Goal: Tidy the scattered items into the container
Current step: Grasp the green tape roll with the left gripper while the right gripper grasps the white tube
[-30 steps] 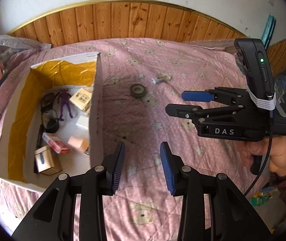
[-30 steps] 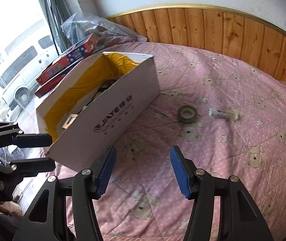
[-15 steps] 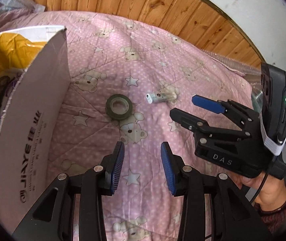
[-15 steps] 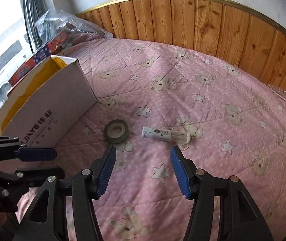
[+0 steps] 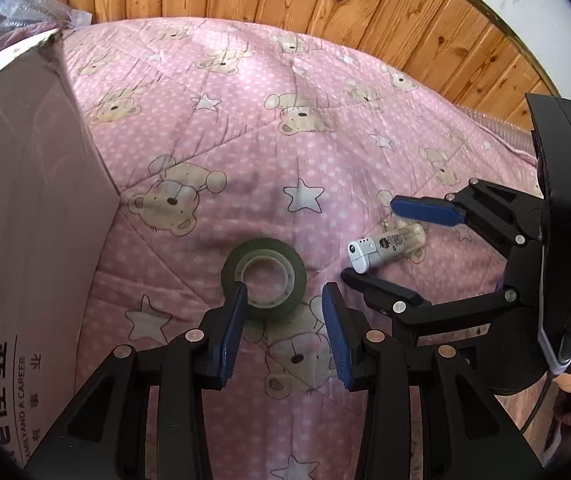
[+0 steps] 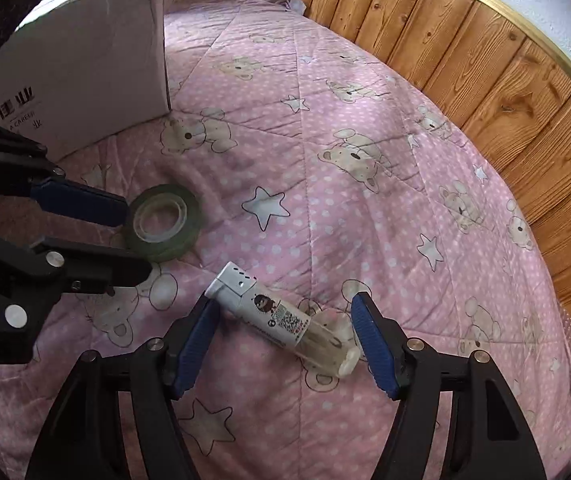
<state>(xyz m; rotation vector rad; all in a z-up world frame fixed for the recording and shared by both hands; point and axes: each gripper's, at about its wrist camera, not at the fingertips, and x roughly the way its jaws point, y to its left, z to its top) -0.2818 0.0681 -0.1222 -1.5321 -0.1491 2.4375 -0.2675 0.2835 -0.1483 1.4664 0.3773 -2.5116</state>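
Two grippers reach down over a pink quilt (image 5: 245, 120) with bears and stars. The left gripper (image 5: 283, 312) has been opening its blue fingers, and the roll of green tape (image 5: 264, 276) lies flat just in front of them, not held. The right gripper (image 6: 285, 332) has been opening too; the white lighter (image 6: 281, 316) lies between its fingers, but they do not squeeze it. Tape and lighter sit near each other. The white cardboard box (image 6: 85, 60) stands to the left, by the wooden wall (image 6: 485, 60).
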